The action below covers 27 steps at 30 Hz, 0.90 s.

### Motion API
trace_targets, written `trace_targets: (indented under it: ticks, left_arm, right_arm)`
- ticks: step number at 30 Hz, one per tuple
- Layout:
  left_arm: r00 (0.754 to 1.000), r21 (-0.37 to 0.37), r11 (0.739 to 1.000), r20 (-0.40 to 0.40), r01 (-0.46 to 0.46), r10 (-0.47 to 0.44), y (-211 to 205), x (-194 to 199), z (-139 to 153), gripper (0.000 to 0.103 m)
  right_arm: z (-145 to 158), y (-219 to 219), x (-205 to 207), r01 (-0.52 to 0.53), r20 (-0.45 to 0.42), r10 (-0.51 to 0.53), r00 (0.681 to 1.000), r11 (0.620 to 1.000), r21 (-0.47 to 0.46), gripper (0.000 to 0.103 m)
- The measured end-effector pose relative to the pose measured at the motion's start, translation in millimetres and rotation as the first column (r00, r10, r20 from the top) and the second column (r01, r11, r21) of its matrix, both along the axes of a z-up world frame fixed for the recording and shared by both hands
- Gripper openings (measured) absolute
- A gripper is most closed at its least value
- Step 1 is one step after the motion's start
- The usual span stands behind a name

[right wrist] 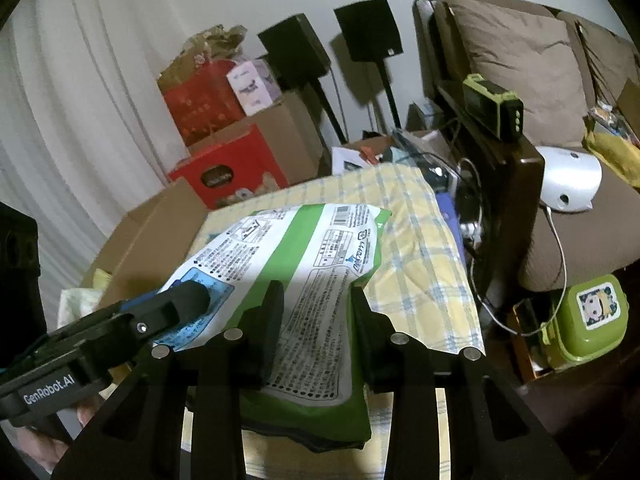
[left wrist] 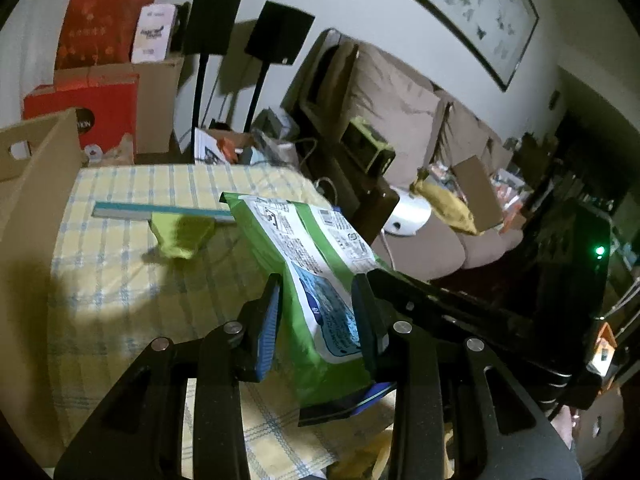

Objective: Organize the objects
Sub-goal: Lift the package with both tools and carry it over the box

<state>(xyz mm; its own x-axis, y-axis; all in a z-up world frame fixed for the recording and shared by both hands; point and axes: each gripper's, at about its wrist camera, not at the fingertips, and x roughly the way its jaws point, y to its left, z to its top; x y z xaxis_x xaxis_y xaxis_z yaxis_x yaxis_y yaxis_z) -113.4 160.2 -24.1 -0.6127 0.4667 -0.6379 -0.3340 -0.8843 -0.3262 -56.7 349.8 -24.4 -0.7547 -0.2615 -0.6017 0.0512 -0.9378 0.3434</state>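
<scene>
Left gripper (left wrist: 320, 312), seen at the lower centre of the left wrist view, is clamped at a narrow opening on one end of a green-and-white packet (left wrist: 316, 248), its blue-padded fingers (left wrist: 269, 322) pressing the packet from both sides. Right gripper (right wrist: 316, 312), at the lower centre of the right wrist view, grips the same green-and-white packet (right wrist: 304, 264) at its near edge, likewise at a narrow opening, with the printed white panel lying between its black fingers (right wrist: 267, 316). In the right wrist view the left gripper (right wrist: 188, 300) enters from the lower left and meets the packet's left side. The packet is held clear above the tabletop (left wrist: 132, 280), which is covered by a yellow checked cloth with pale blue lines. On the cloth, in the centre left of the left wrist view, lie a small yellow-green pouch (left wrist: 182, 236) and, just behind and touching it, a long teal-edged strip (left wrist: 160, 214). A cardboard box (left wrist: 36, 168) stands at the left edge of the tabletop. Red boxes (left wrist: 100, 116) are stacked at the upper left, two black speakers on stands (left wrist: 280, 32) behind them, and a brown sofa (left wrist: 412, 108) fills the right side.
</scene>
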Motion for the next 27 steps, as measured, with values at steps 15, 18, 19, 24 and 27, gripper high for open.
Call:
trace_targets:
  ticks: [15,18,19,24,27]
  left_arm:
    - [0.989,0.017,0.992,-0.084,-0.122,0.123,-72,17,53,0.031]
    - [0.983,0.022,0.987,-0.094,-0.159,0.16,-95,19,63,0.031]
    - [0.98,0.024,0.985,-0.097,-0.172,0.173,-105,20,67,0.031]
    - [0.966,0.032,0.972,-0.105,-0.234,0.237,-146,23,80,0.031]
    - [0.957,0.038,0.962,-0.105,-0.27,0.272,-171,22,87,0.031]
  right_arm:
    - [58,-78,-9,-0.116,-0.104,0.118,0.988,0.993,0.028,0.035]
    - [65,-99,-14,-0.148,-0.115,0.151,0.982,0.988,0.032,0.035]
    - [69,-109,-16,-0.161,-0.119,0.164,0.979,0.986,0.034,0.035]
    - [82,-148,-29,-0.217,-0.13,0.221,0.967,0.975,0.044,0.035]
    - [89,-174,-37,-0.25,-0.133,0.255,0.958,0.967,0.053,0.035]
